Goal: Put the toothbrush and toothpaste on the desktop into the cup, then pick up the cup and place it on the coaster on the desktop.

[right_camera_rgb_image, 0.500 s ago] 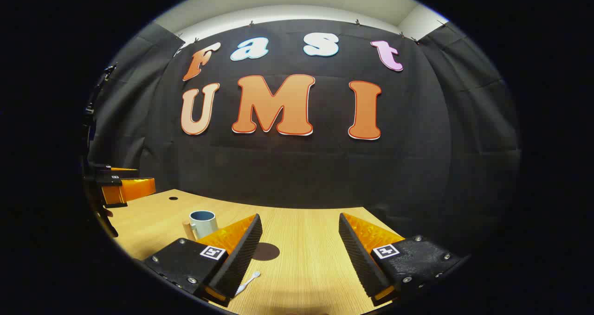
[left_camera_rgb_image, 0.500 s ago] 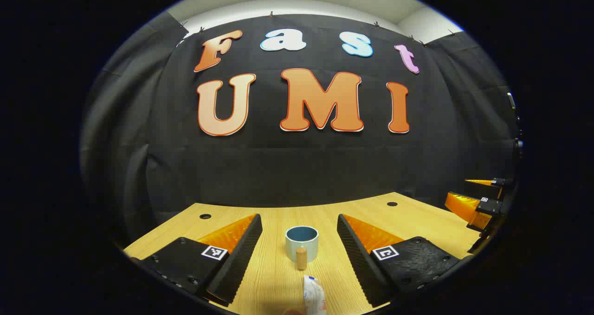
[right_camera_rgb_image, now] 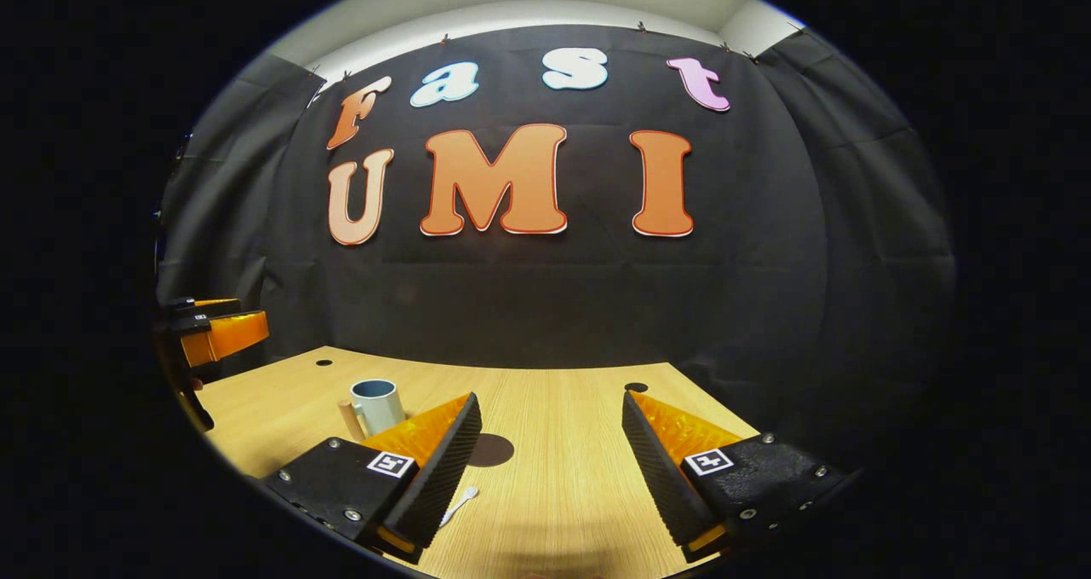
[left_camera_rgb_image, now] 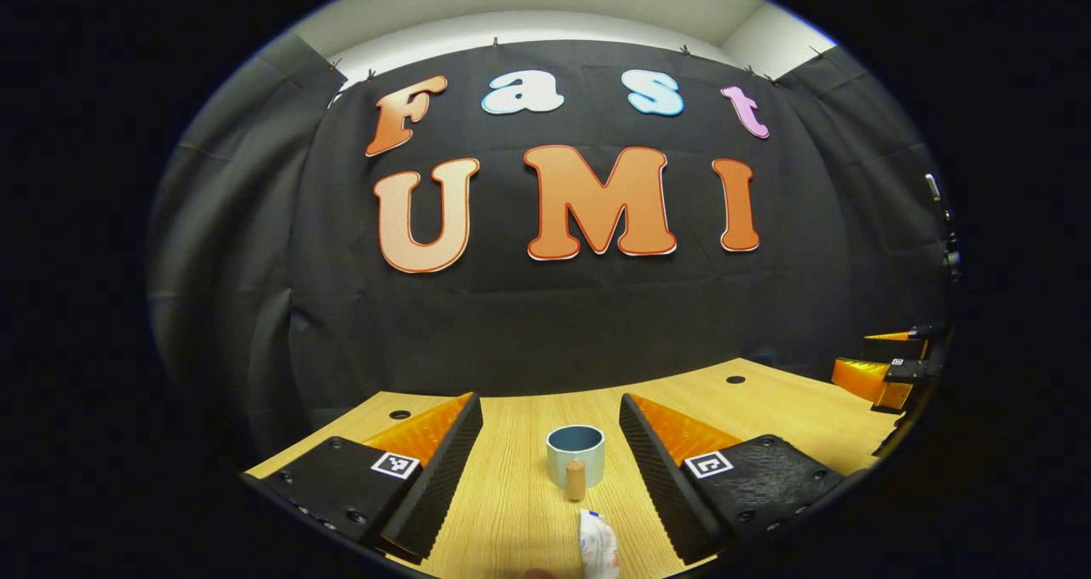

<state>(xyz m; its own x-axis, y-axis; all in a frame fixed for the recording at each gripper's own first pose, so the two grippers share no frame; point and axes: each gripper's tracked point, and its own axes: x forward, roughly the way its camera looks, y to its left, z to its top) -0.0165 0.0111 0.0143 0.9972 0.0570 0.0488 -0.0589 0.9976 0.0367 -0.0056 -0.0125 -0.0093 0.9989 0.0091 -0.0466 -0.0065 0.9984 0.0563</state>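
Now, in the left gripper view, the left gripper (left_camera_rgb_image: 550, 468) hangs low over the wooden desktop (left_camera_rgb_image: 503, 511) with its two fingers spread wide apart and nothing between them touching either one. Straight ahead, in the gap, stands the cup (left_camera_rgb_image: 575, 455) — pale outside, blue inside, upright, with a short wooden handle facing the camera. Just nearer than the cup lies the toothpaste (left_camera_rgb_image: 598, 545), a white tube flat on the wood at the bottom edge, apart from the cup. Far to the right the right gripper (left_camera_rgb_image: 886, 366) shows at the desk's edge.

In the right gripper view, the left gripper (right_camera_rgb_image: 213, 332) appears at the far left, above the desk edge. Next comes the cup (right_camera_rgb_image: 378, 404), well off to the left of the right gripper's own fingers. The right gripper (right_camera_rgb_image: 550, 468) also stands open, holding nothing. Beside its left finger lies the toothbrush (right_camera_rgb_image: 460, 502), white and partly hidden by that finger, and just beyond it the dark round coaster (right_camera_rgb_image: 493, 449) — flat on the desktop, bare, apart from the cup.
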